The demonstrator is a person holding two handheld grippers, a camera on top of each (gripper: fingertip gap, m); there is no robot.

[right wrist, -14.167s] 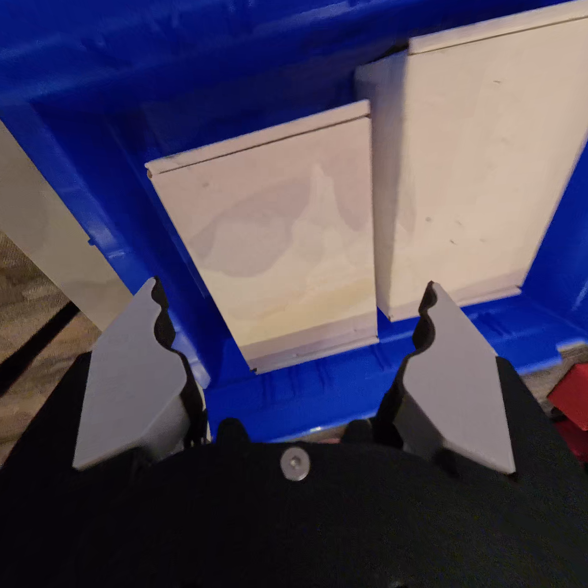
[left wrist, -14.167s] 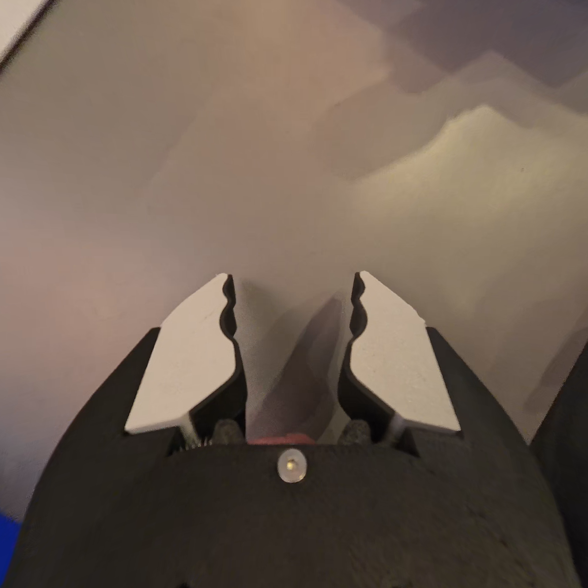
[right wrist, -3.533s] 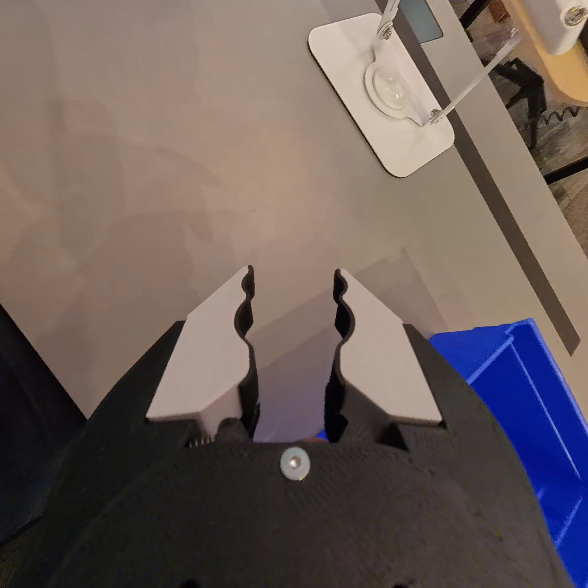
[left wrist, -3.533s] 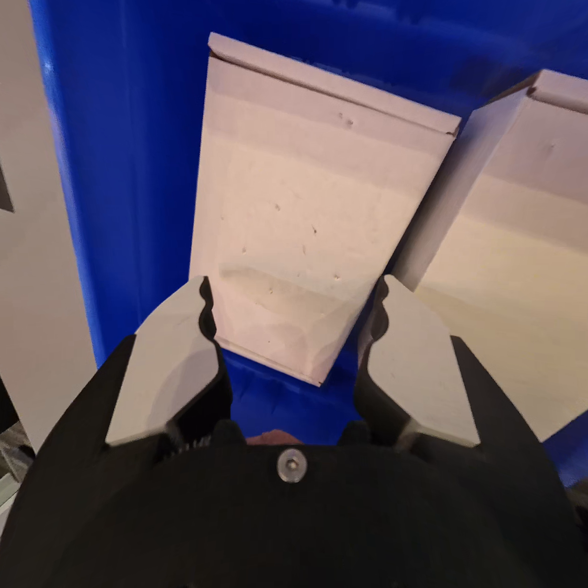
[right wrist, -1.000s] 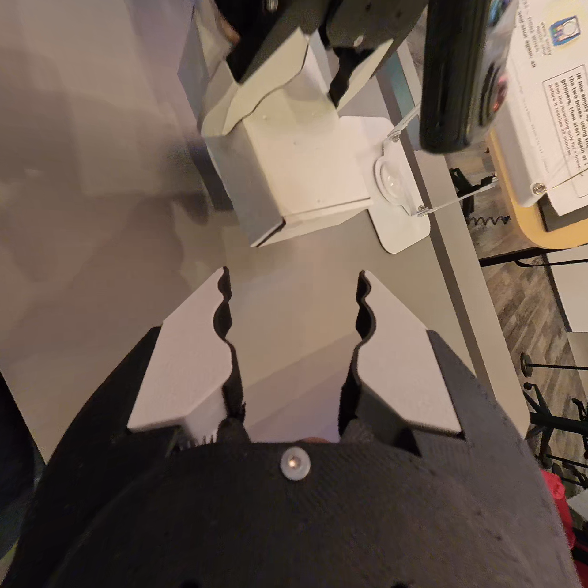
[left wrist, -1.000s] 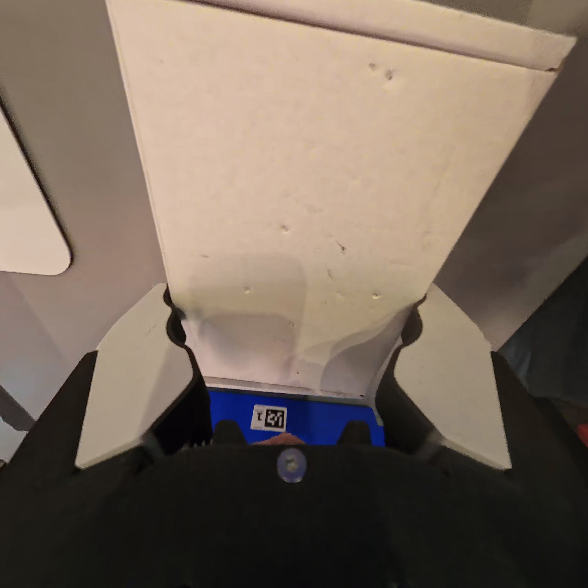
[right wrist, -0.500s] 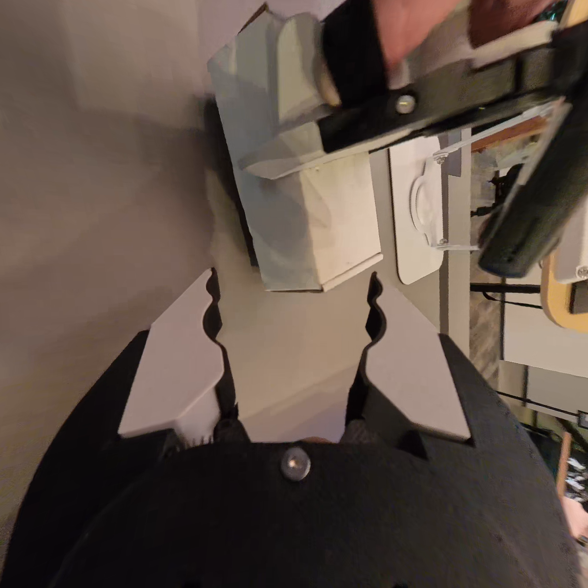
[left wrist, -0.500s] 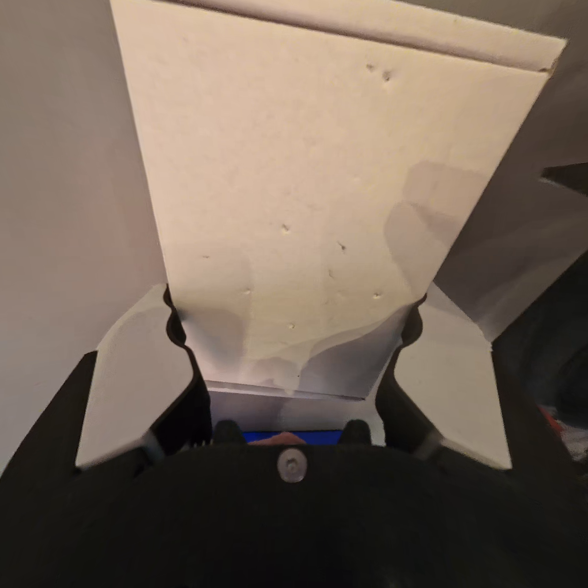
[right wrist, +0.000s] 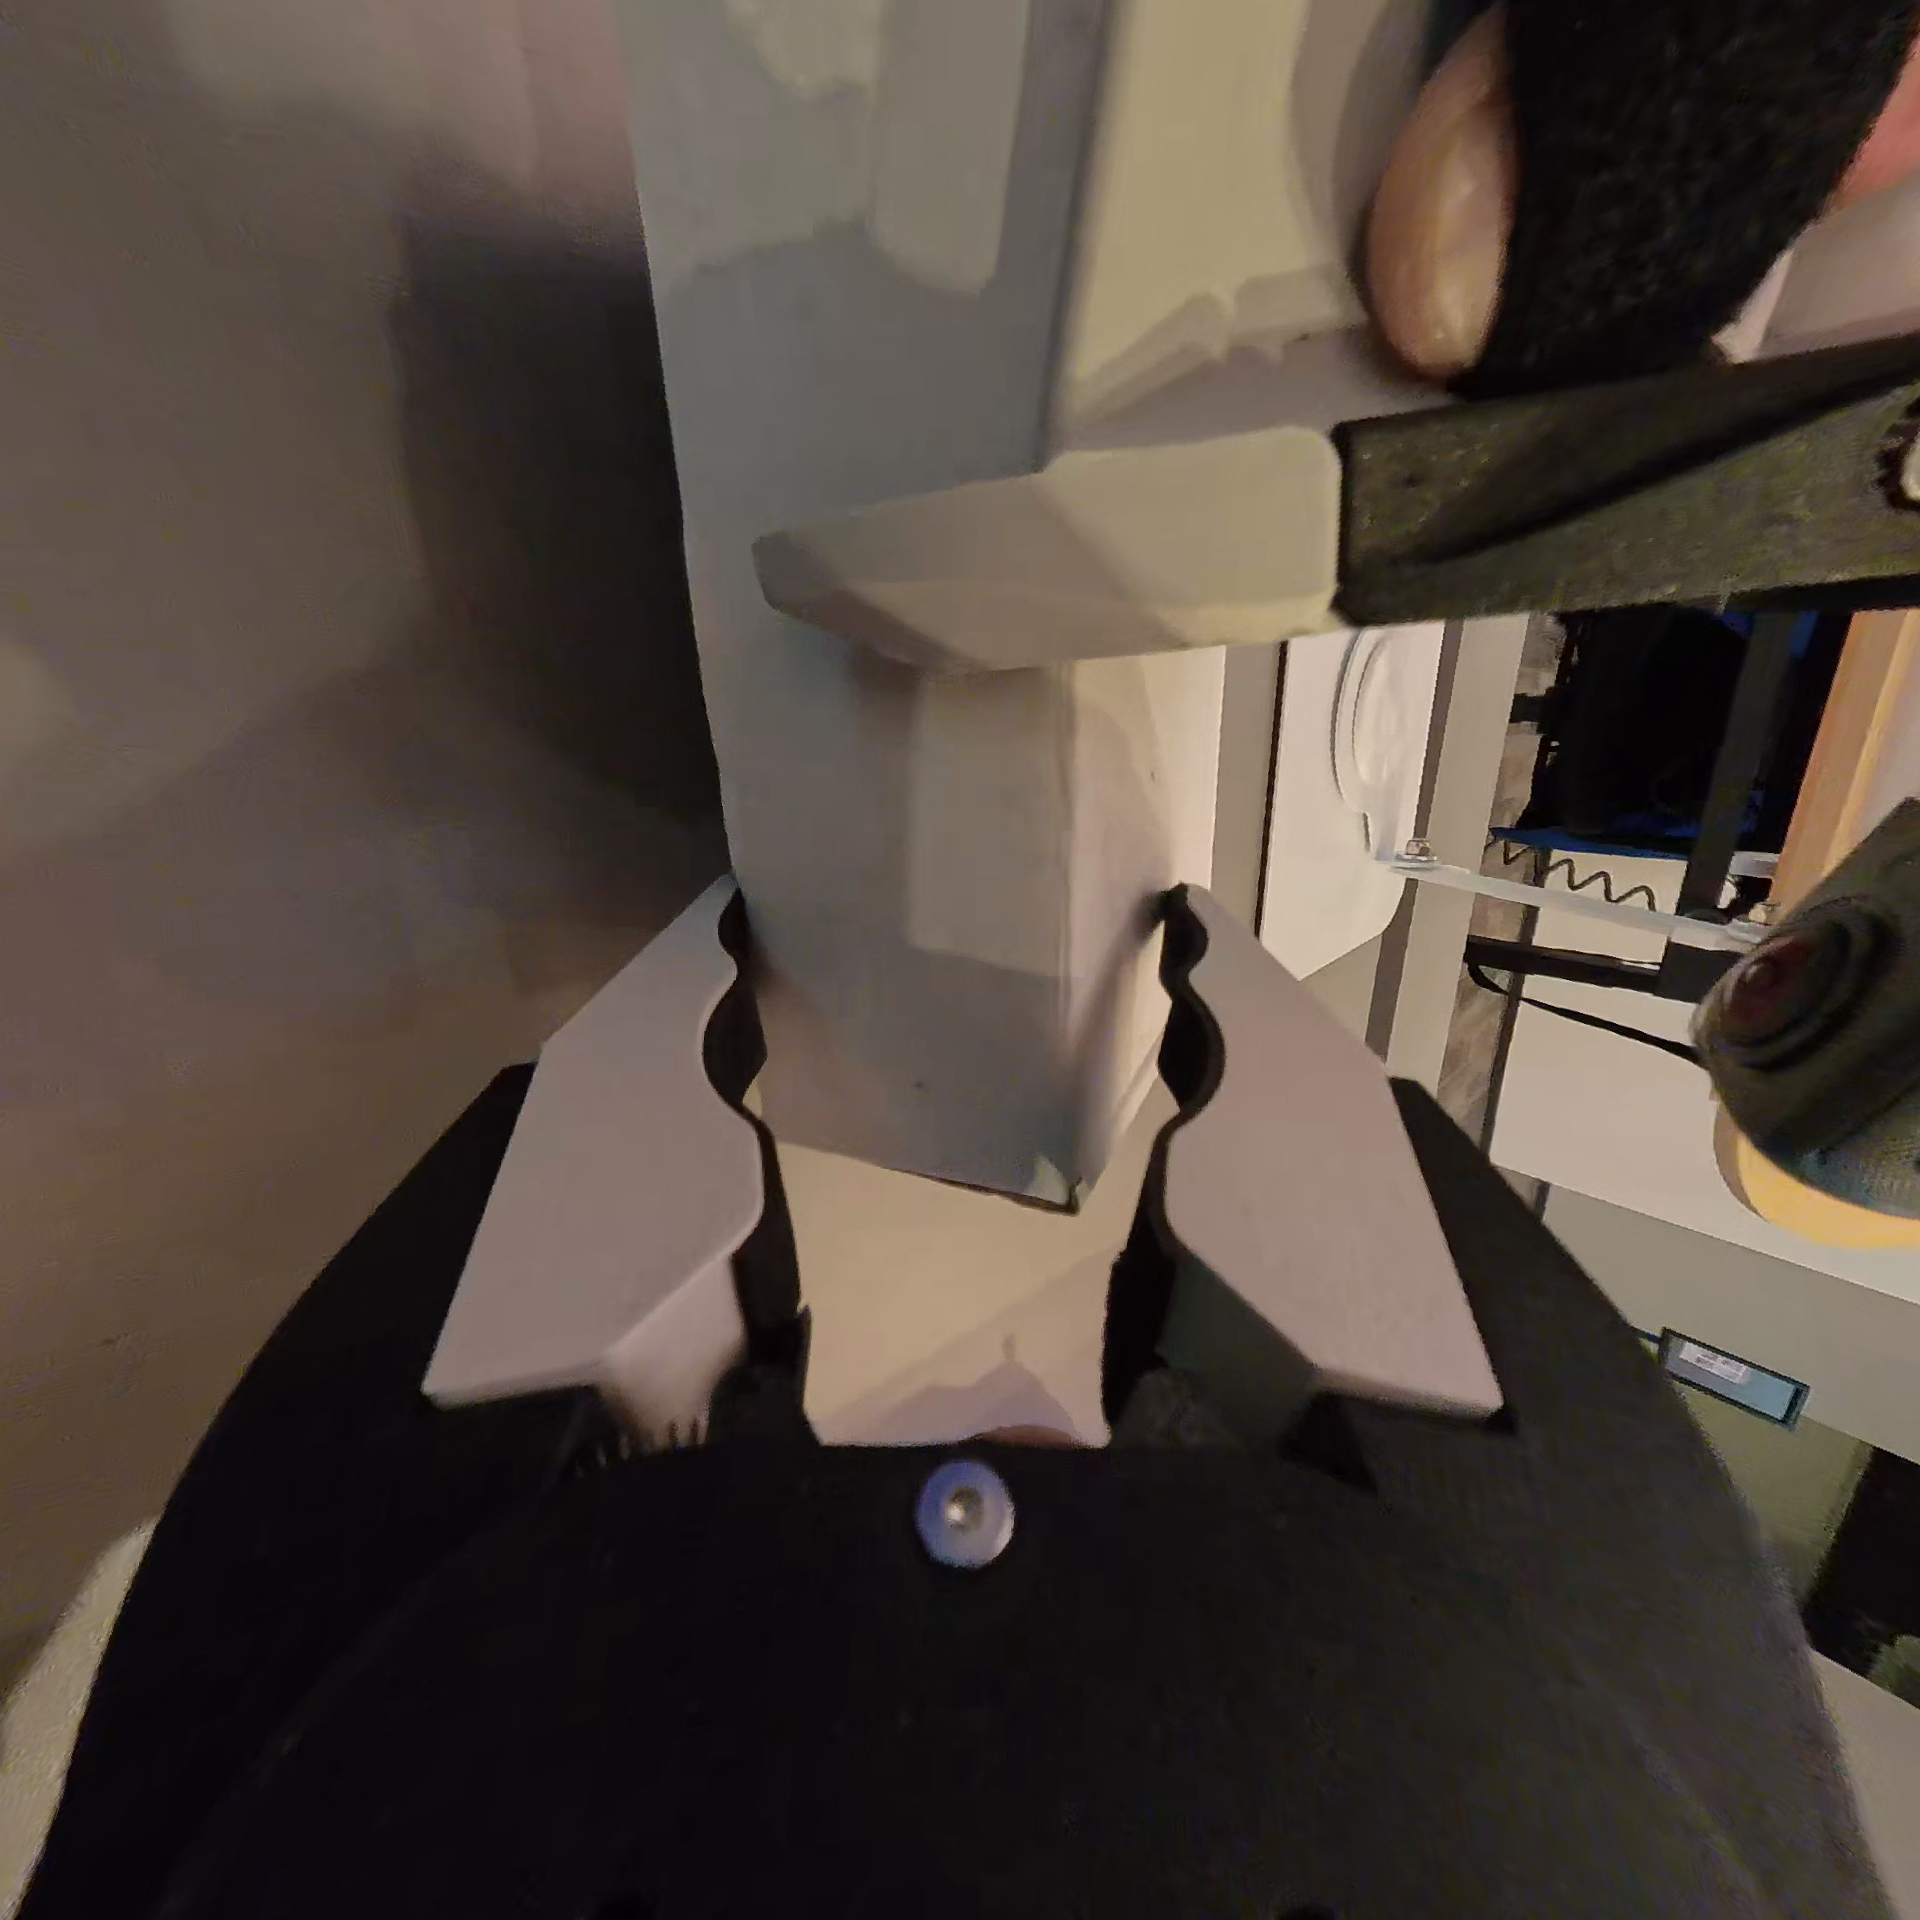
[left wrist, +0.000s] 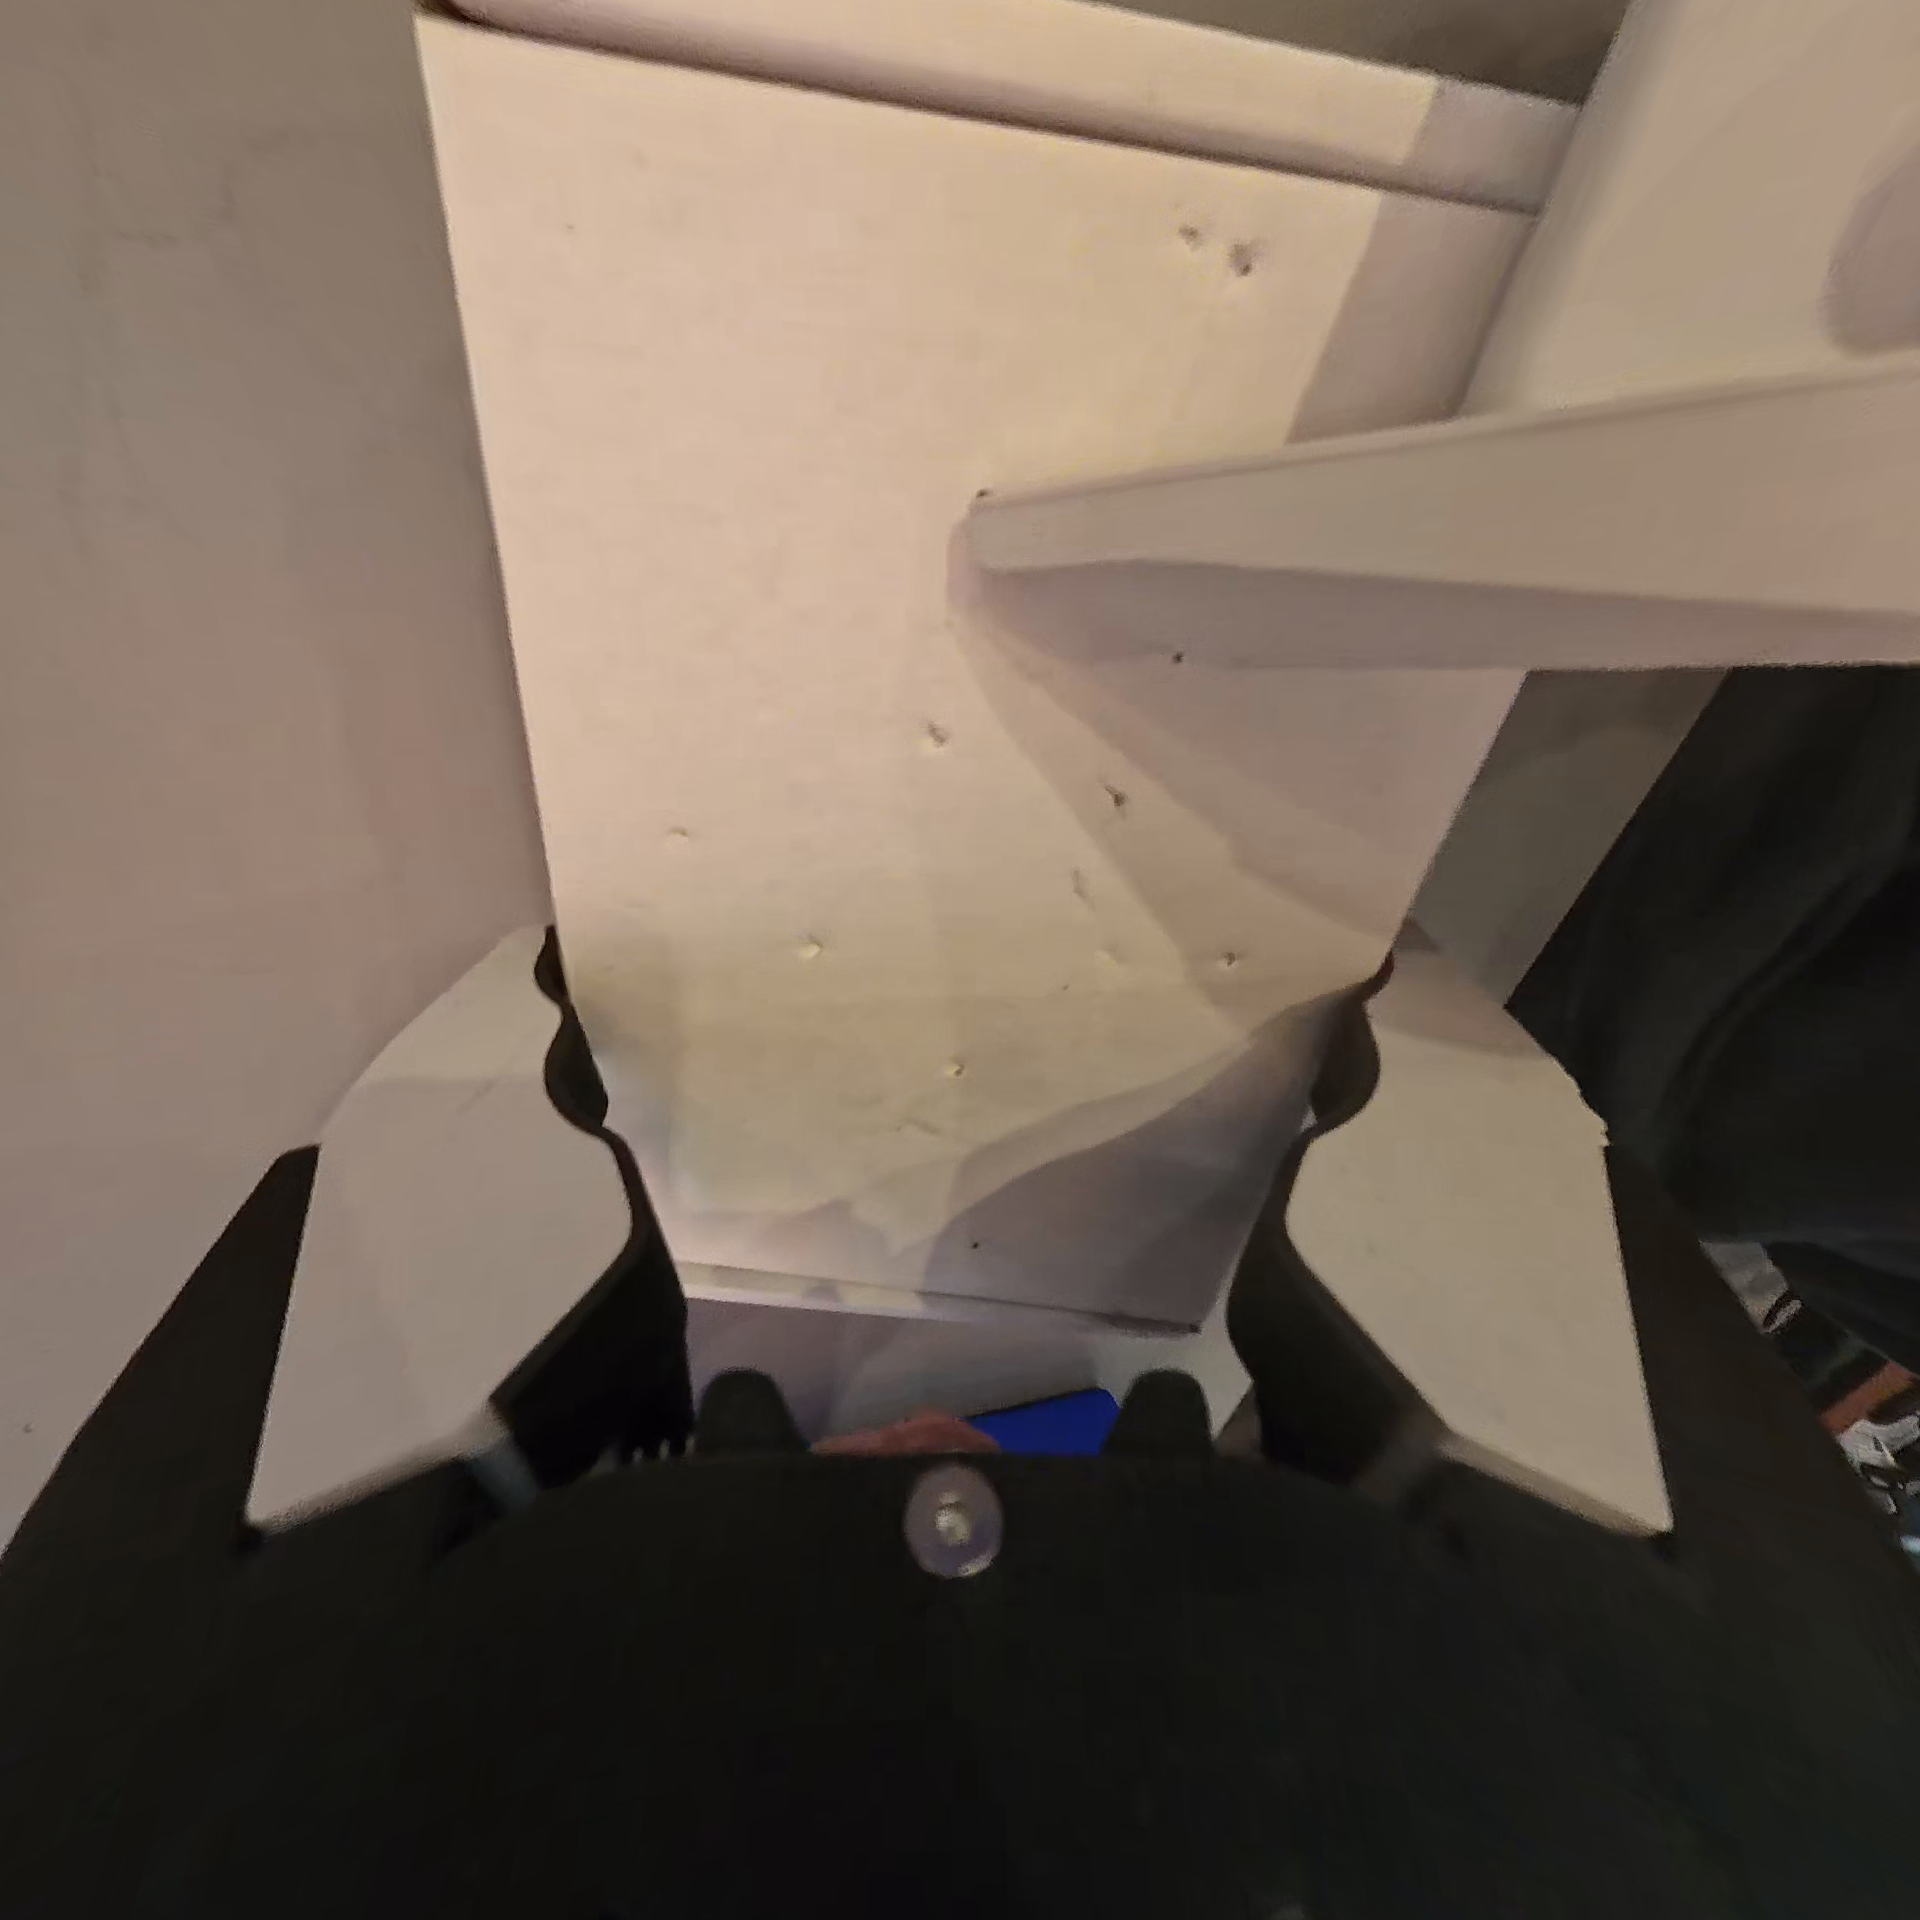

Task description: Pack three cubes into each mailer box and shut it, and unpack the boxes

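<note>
Spanning both views behind everything else, the grey table (left wrist: 208,520) is seen as the background surface. A closed white mailer box (left wrist: 935,623) is held above it, its broad dented face filling the left wrist view and its narrow side (right wrist: 883,831) shown in the right wrist view. The left gripper (left wrist: 961,997) is clamped across the width of the box, both pale fingers pressed against its long edges. The right gripper (right wrist: 951,966) is set around the narrower thickness of the same box near one end, its jaws touching or almost touching the two faces; firm contact cannot be confirmed. A fingertip of the person's hand (right wrist: 1439,208) is visible at upper right on the left gripper's handle.
</note>
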